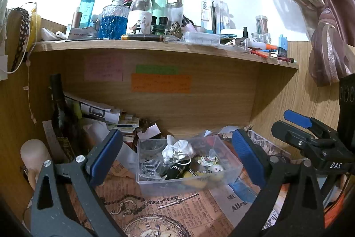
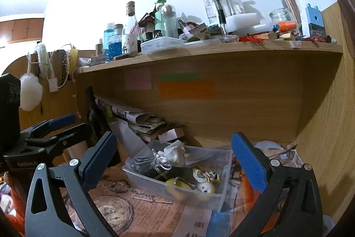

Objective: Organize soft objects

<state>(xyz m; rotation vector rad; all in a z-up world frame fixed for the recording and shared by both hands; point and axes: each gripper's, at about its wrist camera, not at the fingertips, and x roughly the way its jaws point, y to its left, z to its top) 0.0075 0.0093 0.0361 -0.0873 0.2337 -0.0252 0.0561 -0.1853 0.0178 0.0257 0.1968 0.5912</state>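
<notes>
A clear plastic bin (image 1: 230,172) sits on the paper-covered desk under a wooden shelf; it also shows in the right wrist view (image 2: 218,197). It holds a crumpled white cloth (image 1: 179,147) (image 2: 175,152), a small yellow soft toy (image 1: 195,177) (image 2: 177,184), a white ball-shaped toy (image 1: 216,169) (image 2: 205,188), dark pouches and chains. My left gripper (image 1: 177,154) is open and empty, its jaws either side of the bin. My right gripper (image 2: 175,154) is open and empty, also in front of the bin. The right gripper shows at the right of the left view (image 1: 310,137).
A wooden shelf (image 1: 155,46) above is crowded with bottles, jars and pens. Sticky notes (image 1: 160,82) are on the back panel. Stacked papers and a dark bottle (image 1: 60,108) stand at the left. A white fluffy puff (image 2: 31,92) hangs on the left wall. A curtain (image 1: 321,14) hangs at the right.
</notes>
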